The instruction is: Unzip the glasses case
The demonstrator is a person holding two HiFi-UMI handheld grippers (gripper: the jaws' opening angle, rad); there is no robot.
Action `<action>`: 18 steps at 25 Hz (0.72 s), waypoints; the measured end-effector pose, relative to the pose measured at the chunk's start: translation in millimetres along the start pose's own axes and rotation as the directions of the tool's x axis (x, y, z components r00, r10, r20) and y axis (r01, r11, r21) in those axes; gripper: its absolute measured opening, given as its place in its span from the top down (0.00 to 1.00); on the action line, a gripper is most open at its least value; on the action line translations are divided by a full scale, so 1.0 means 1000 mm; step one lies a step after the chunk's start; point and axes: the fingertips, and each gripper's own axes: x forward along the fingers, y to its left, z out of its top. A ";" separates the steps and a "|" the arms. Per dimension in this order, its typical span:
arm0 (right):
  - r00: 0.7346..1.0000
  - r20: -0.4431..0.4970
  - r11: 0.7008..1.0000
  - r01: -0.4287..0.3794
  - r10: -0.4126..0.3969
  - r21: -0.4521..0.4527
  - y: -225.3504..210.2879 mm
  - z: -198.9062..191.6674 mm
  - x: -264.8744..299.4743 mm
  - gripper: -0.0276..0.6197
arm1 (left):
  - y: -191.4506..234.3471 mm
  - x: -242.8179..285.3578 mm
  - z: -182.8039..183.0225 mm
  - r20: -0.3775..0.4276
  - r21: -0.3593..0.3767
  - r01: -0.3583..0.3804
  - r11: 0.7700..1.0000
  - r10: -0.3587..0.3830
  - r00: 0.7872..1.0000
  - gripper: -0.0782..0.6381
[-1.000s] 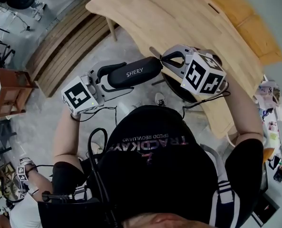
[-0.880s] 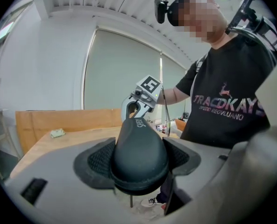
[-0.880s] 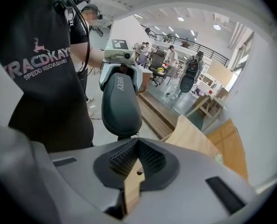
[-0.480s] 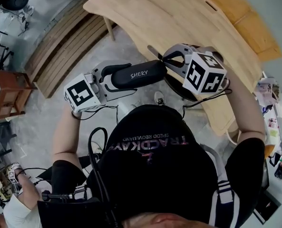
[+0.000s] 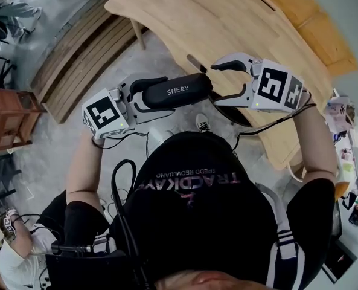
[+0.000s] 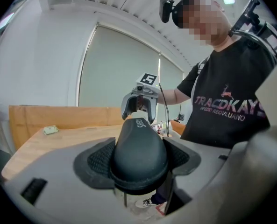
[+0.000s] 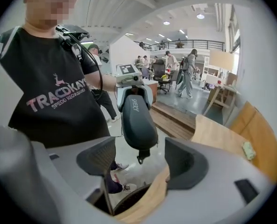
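1. Black oval hard-shell glasses case (image 5: 175,91), white lettering on the lid: held in the air in front of the person, beside the edge of the light wooden counter (image 5: 227,17).
2. Left gripper (image 5: 143,95): jaws clamped on one end of the case, pads against both sides.
3. Right gripper (image 5: 220,83): jaws wide apart, having just been opening; the case's other end sits at the gap, touched by neither pad.
4. Small black zip pull tab (image 7: 141,157): hangs free below that end.

The right gripper (image 5: 221,84) has just opened, releasing the glasses case (image 5: 175,91).
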 end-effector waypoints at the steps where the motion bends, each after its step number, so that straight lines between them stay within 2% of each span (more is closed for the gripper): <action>1: 1.000 0.002 1.000 -0.010 0.010 -0.010 0.003 0.004 0.004 0.44 | 0.000 0.003 0.000 -0.005 0.003 0.008 1.000 -0.008 1.000 0.44; 7: 0.999 -0.032 0.997 -0.032 0.030 -0.065 0.010 0.009 0.030 0.44 | -0.004 0.022 0.006 -0.022 0.019 0.065 0.998 -0.065 0.998 0.44; 12: 0.995 -0.091 0.994 -0.047 0.038 -0.101 0.013 -0.002 0.046 0.44 | -0.004 0.033 0.001 -0.044 0.023 0.097 0.995 -0.095 0.994 0.44; 18: 0.997 -0.055 0.995 -0.050 0.046 -0.084 0.014 -0.013 0.051 0.44 | -0.005 0.041 -0.010 -0.059 0.003 0.129 0.992 -0.129 0.990 0.43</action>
